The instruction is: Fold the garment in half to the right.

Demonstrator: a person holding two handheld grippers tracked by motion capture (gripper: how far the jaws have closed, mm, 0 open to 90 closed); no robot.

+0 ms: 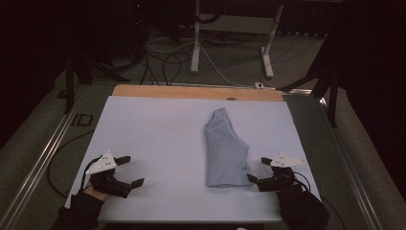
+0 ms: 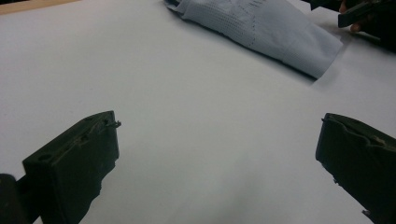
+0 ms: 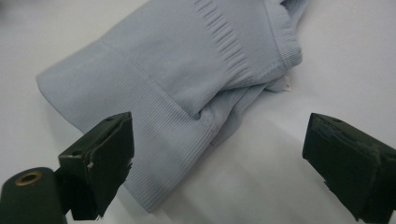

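Beside the folded garment [image 1: 226,151], right tool [image 1: 259,169] hovers, jaws spread.

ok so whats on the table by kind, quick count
folded light blue garment: 1
grippers: 2, the left gripper and the right gripper, both with jaws apart and holding nothing
pale sheet covering the tabletop: 1
total: 4

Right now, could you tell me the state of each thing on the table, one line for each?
Light blue garment: folded, lying flat on the white sheet, not held.
Left gripper: open, empty, over bare sheet, well apart from the garment.
Right gripper: open, empty, at the garment's near right edge.
White sheet: spread flat over the table.
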